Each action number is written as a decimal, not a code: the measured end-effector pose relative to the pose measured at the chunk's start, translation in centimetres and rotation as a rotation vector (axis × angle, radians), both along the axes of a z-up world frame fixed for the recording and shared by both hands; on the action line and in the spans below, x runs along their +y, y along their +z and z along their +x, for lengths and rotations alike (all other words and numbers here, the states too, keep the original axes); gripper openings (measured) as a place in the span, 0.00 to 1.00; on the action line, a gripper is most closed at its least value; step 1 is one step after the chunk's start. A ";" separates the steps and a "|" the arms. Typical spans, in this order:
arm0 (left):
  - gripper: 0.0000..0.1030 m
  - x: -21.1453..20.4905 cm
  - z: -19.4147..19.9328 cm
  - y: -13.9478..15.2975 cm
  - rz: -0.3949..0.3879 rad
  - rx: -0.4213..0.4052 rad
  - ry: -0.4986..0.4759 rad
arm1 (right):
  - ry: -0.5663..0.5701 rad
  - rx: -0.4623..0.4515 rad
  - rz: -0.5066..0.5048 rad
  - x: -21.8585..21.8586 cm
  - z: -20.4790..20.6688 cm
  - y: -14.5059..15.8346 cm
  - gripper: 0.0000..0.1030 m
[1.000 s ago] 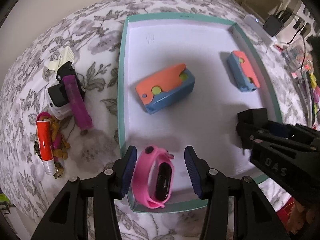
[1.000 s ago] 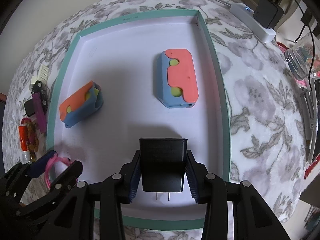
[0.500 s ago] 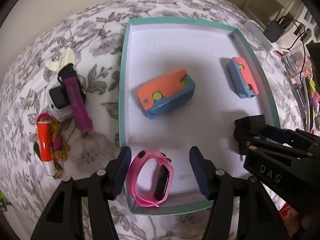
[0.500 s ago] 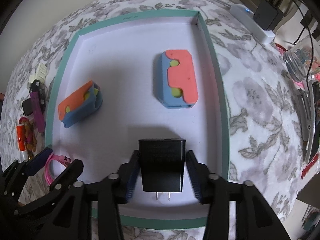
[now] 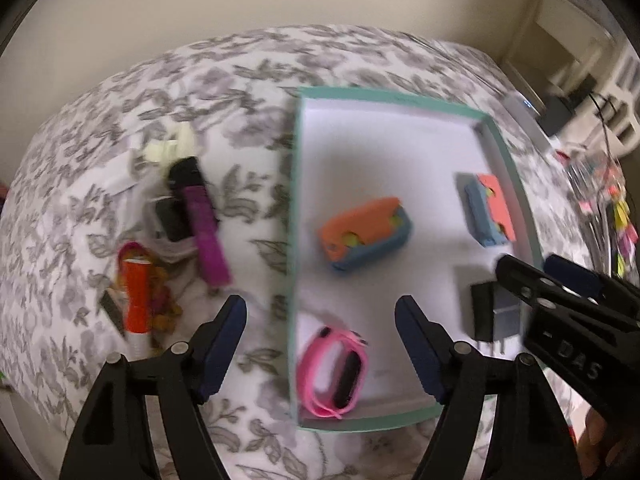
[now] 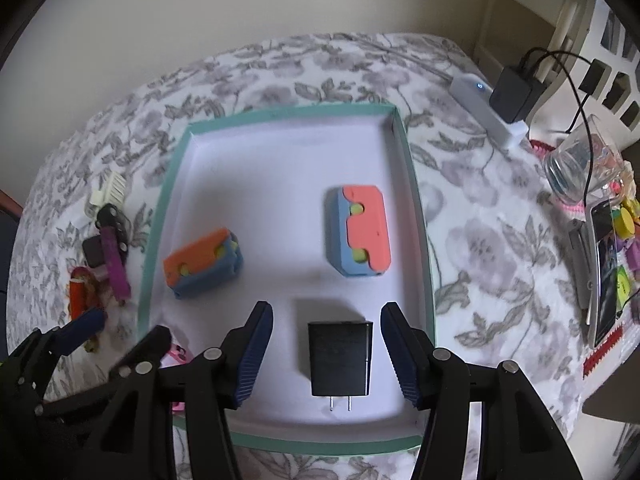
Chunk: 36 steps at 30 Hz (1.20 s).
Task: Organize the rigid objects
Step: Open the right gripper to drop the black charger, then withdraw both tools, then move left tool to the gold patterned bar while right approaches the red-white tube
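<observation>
A teal-rimmed white tray lies on a floral cloth. In it are two orange-and-blue blocks, a pink watch band near the front left corner and a black plug adapter near the front right. My left gripper is open and empty, above the tray's left rim. My right gripper is open, its jaws apart on either side of the adapter, not touching it.
Left of the tray lies a pile: a purple stick, a black device, an orange tube, a cream clip. Right of the tray are a power strip with charger, a glass jar and small colourful items.
Both grippers opened and pulled back and up. The left let go of the pink watch band, the right let go of the black adapter; both lie in the tray. The left gripper shifted left.
</observation>
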<state>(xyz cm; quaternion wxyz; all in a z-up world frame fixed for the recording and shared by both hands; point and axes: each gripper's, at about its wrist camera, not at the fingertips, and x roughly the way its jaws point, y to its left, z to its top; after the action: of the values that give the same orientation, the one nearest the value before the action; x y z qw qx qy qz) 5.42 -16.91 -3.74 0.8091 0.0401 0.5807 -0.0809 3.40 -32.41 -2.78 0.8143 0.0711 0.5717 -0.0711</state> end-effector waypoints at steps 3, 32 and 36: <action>0.82 1.3 0.2 0.5 0.023 -0.024 0.056 | -0.001 -0.014 -0.006 -0.2 -0.4 0.3 0.64; 0.95 11.4 1.3 -0.8 -0.007 0.060 0.432 | 0.092 -0.048 0.020 4.4 1.0 -1.5 1.00; 0.99 13.9 1.1 -0.8 -0.024 0.051 0.512 | 0.104 -0.065 0.028 5.6 1.1 -1.4 1.00</action>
<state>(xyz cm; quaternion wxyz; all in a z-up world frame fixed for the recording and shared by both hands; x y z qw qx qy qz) 6.56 -3.00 -4.57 0.7886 -0.1197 0.5914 0.1186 4.48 -26.83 -4.14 0.8338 0.0549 0.5490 -0.0183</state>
